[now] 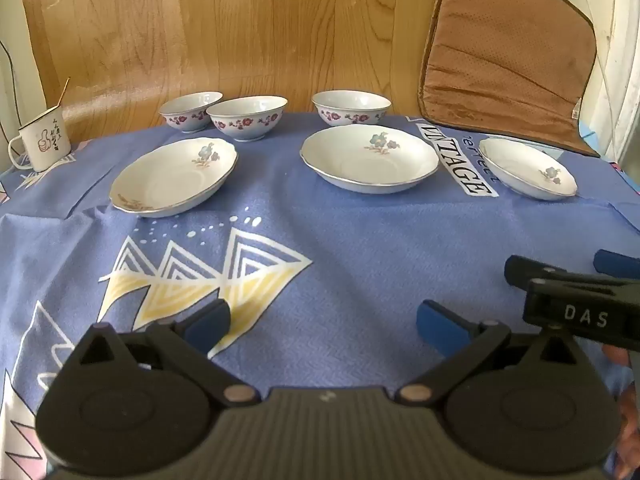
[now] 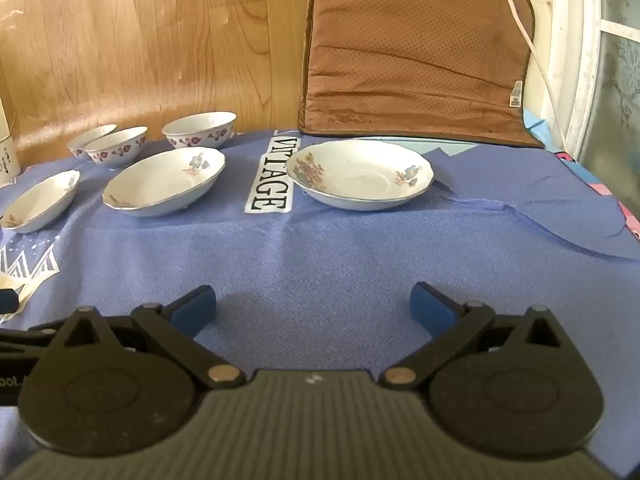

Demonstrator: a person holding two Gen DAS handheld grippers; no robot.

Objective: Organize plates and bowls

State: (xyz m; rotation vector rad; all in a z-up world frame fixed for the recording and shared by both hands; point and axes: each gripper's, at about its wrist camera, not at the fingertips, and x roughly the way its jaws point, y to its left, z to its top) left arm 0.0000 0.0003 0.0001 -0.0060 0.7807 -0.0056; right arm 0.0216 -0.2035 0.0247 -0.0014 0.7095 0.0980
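Before me a blue cloth [image 1: 360,248] covers the table; on it stand three plates [image 1: 370,158], three bowls [image 1: 247,117], a mug [image 1: 40,142] and a brown cushion [image 1: 508,56].

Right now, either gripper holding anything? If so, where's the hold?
Nothing is held. The left gripper and right gripper are both wide open above the blue cloth, short of the plates and bowls.

A white printed band on the blue woven tablecloth [image 2: 360,248] reads "VINTAGE" [image 2: 272,176] in black capitals, lying far ahead of the right gripper's wide-spread blue-padded fingers and slightly to their left; smaller blue letters beside the band [image 1: 478,152] are only partly legible, something like "erfect"; the black body of the other hand-held gripper [image 1: 584,316], just right of the left one, bears white letters "DAS"; the white enamel mug [image 1: 40,142], far ahead to the left, carries dark handwritten characters too small to read and a thumbs-up drawing.
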